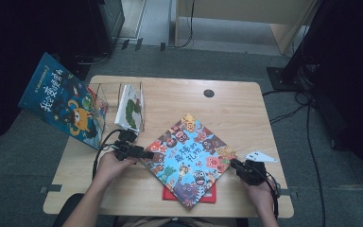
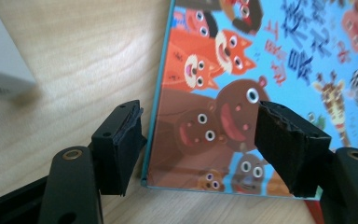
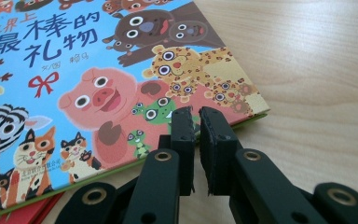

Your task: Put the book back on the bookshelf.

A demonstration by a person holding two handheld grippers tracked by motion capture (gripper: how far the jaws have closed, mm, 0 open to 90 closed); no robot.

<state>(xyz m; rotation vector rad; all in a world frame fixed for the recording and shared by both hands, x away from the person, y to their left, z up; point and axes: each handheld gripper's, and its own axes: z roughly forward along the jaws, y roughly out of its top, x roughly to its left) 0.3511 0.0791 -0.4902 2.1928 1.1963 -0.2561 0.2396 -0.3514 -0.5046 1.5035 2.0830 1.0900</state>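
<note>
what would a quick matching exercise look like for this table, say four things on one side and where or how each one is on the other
Things:
1. animal picture book
2. red book
3. left gripper
4. right gripper

Places or states:
A. fingers almost closed, at the picture book's edge
B. lying face up, turned like a diamond, in the middle of the table
C. fingers spread wide, at a corner of the picture book
D. underneath the picture book, an edge peeking out

Pairs: 1-B, 2-D, 3-C, 4-A
</note>
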